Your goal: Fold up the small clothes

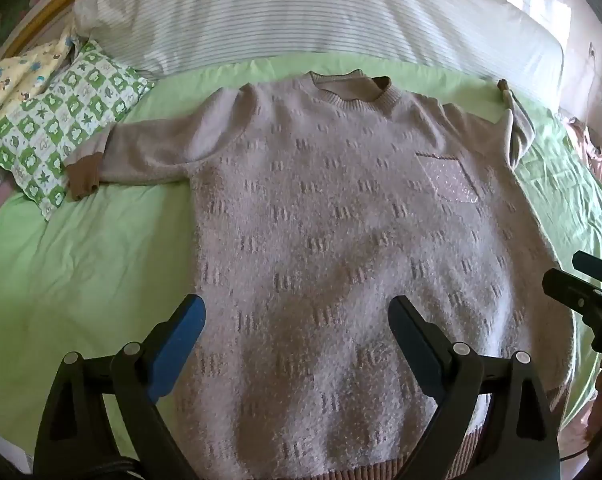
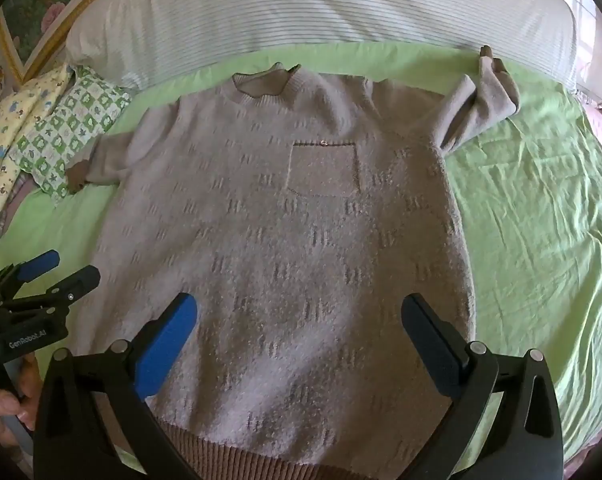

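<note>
So we've got the left gripper (image 1: 297,316) with its blue-padded black fingers spread as wide as they go, hovering over the lower body of the fuzzy mauve-grey knit sweater with brown ribbed cuffs and hem (image 1: 321,208), nothing pinched between the pads. Same story for the right gripper (image 2: 299,316): jaws wide apart, gripping nothing, over the lower half of the sweater (image 2: 285,220).

The sweater lies front-up, spread flat on the light green bedsheet (image 1: 81,260), collar toward the big white pillow with thin grey stripes (image 1: 301,12). Its brown hem is partly cut off by the gripper frames at the bottom of both views (so we can't tell how flat it sits there).

The left wrist view shows the left sleeve stretched out with its brown cuff touching the small green-and-white checked leaf-print pillow (image 1: 61,132); in the right wrist view that cuff is mostly bunched and hard to read. The right view shows the chest pocket (image 2: 323,168) clearly, plus the right sleeve folded back up toward the striped pillow, and a hand (image 2: 9,404) holding the left gripper's handle at the left edge.
</note>
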`<move>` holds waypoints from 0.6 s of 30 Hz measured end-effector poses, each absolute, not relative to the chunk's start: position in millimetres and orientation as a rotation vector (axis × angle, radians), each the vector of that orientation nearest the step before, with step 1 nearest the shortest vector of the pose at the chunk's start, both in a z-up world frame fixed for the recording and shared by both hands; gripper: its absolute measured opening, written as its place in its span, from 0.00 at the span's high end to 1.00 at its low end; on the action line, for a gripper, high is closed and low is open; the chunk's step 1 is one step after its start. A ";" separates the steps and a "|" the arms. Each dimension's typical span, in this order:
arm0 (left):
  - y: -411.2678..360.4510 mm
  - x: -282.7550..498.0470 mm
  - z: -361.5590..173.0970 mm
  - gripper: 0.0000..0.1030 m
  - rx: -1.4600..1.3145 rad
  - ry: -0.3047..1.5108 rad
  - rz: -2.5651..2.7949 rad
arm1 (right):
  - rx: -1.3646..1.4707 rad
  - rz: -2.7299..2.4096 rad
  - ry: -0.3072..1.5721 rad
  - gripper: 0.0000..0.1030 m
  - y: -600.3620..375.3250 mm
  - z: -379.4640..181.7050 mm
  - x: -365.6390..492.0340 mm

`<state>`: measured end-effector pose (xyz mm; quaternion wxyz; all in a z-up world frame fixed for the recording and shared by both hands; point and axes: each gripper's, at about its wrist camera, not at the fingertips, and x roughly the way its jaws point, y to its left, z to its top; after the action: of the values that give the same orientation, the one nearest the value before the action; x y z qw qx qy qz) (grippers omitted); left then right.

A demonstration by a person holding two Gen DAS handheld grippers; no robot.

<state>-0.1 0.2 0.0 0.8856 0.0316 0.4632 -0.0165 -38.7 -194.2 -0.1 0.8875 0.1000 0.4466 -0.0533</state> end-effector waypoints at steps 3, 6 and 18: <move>0.5 -0.7 -0.3 0.09 0.065 0.964 -0.034 | 0.209 -0.108 0.927 0.01 -193.9 -0.3 -38.6; 0.0 -0.3 -0.6 0.09 0.080 0.983 -0.030 | 0.206 -0.109 0.928 0.01 -193.7 -0.7 -38.6; 1.0 -1.8 -4.8 0.09 0.055 0.957 -0.042 | 0.209 -0.101 0.944 0.01 -192.8 -1.7 -35.9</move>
<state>-1.8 1.0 -4.8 0.8871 0.0267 0.4603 -0.0202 -35.9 -192.8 -1.7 0.8842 0.1002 0.4536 -0.0484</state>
